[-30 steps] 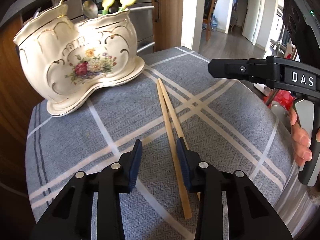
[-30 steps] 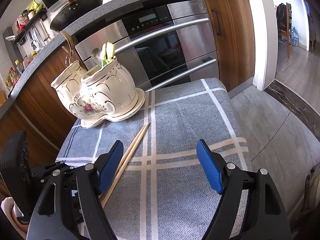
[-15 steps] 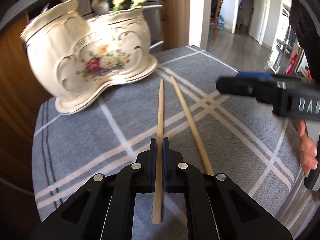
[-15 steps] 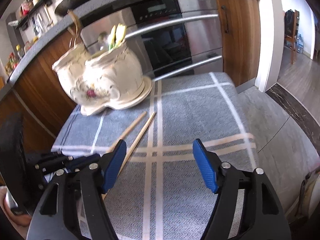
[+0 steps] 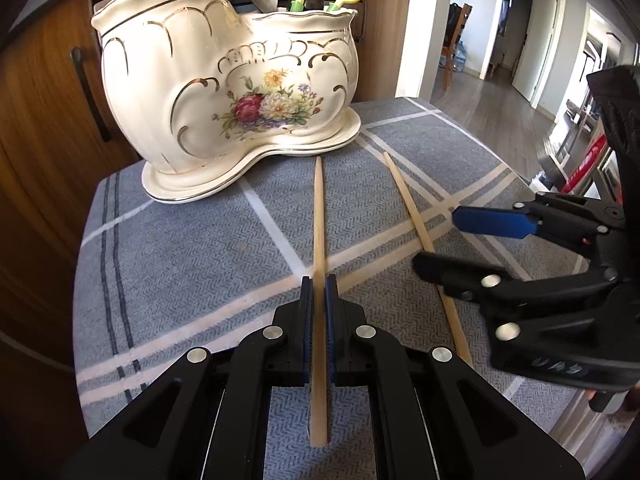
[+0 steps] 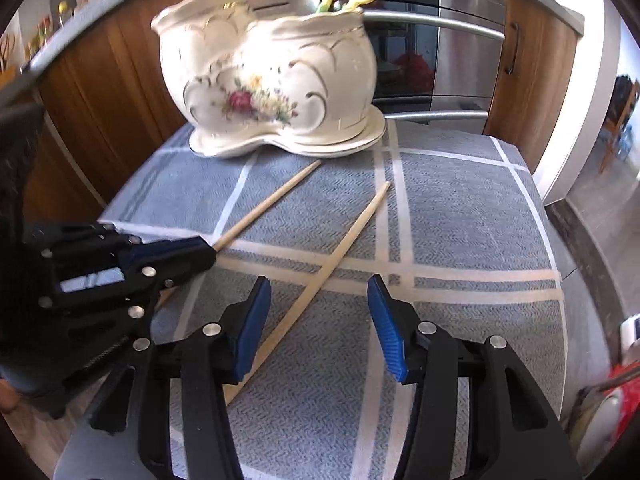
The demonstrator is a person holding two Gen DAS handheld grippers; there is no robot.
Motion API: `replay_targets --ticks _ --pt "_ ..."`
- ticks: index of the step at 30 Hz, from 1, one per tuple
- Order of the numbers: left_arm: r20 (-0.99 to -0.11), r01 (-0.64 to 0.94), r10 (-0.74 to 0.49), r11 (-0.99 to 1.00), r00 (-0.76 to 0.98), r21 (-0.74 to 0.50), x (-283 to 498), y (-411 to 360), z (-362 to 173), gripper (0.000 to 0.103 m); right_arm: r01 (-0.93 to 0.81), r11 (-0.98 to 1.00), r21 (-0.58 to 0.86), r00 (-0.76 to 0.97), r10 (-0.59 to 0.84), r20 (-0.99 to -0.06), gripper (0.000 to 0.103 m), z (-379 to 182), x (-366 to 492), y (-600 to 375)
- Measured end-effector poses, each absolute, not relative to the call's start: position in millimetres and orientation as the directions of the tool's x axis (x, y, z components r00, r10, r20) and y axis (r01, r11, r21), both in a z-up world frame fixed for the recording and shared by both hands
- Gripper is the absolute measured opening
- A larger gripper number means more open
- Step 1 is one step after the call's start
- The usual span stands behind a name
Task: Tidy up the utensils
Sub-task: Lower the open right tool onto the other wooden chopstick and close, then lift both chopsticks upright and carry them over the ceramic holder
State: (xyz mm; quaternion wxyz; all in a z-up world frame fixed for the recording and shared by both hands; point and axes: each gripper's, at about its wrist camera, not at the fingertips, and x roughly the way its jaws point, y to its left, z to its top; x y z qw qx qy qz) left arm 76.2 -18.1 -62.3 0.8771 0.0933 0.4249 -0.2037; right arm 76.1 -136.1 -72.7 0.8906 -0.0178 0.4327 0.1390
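Your left gripper (image 5: pixel 319 300) has its fingers clenched on one chopstick (image 5: pixel 319 216), gripping it toward the thick end so the tip points at the ceramic holder (image 5: pixel 224 80) on the cloth-covered worktop (image 5: pixel 180 240). Your right gripper (image 6: pixel 320 312) hangs with its fingers spread wide on either side of the second chopstick (image 6: pixel 340 248), which lies flat on the cloth just beside the first. Both sticks look light, stiff and smooth, so I'd judge they'll pivot or slip in a loose pinch; take the second near its thick end and squeeze squarely across it.
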Motion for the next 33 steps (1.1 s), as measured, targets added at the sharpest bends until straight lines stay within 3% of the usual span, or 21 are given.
replay_targets --ticks 3,7,10,14,19,21,23,25,33 --pt "-0.781 0.438 -0.285 0.899 0.555 -0.017 77 -17 -62 0.008 -0.257 0.965 0.055 0.593 0.203 -0.779 0.046 -75 78 -133" --pt "-0.780 0.447 -0.284 0.894 0.557 -0.006 78 -20 -64 0.010 -0.282 0.959 0.019 0.593 0.190 -0.783 0.033 -75 78 -126" --pt "-0.779 0.461 -0.293 0.888 0.554 -0.007 76 -22 -63 0.020 -0.296 0.955 0.025 0.585 0.202 -0.785 0.015 -75 77 -126" --pt "-0.778 0.469 -0.285 0.883 0.560 0.014 76 -30 -64 0.030 -0.280 0.956 0.087 0.564 0.237 -0.791 0.009 -75 78 -143" --pt "-0.778 0.458 -0.274 0.889 0.566 0.021 86 -36 -64 0.032 -0.259 0.961 0.098 0.584 0.237 -0.776 0.006 -68 72 -160" --pt "-0.780 0.458 -0.262 0.889 0.568 0.035 89 -39 -65 0.030 -0.259 0.961 0.096 0.587 0.236 -0.775 0.006 -67 71 -162" --pt "-0.785 0.458 -0.252 0.888 0.566 0.045 90 -43 -64 0.010 -0.263 0.960 0.097 0.581 0.238 -0.778 0.006 -69 70 -162" --pt "-0.788 0.457 -0.241 0.888 0.566 0.057 90 -44 -65 0.004 -0.267 0.959 0.099 0.581 0.242 -0.777 0.006 -69 70 -162" --pt "-0.783 0.469 -0.285 0.883 0.552 0.009 80 -34 -60 0.004 -0.272 0.952 0.141 0.594 0.281 -0.754 0.006 -60 66 -169"
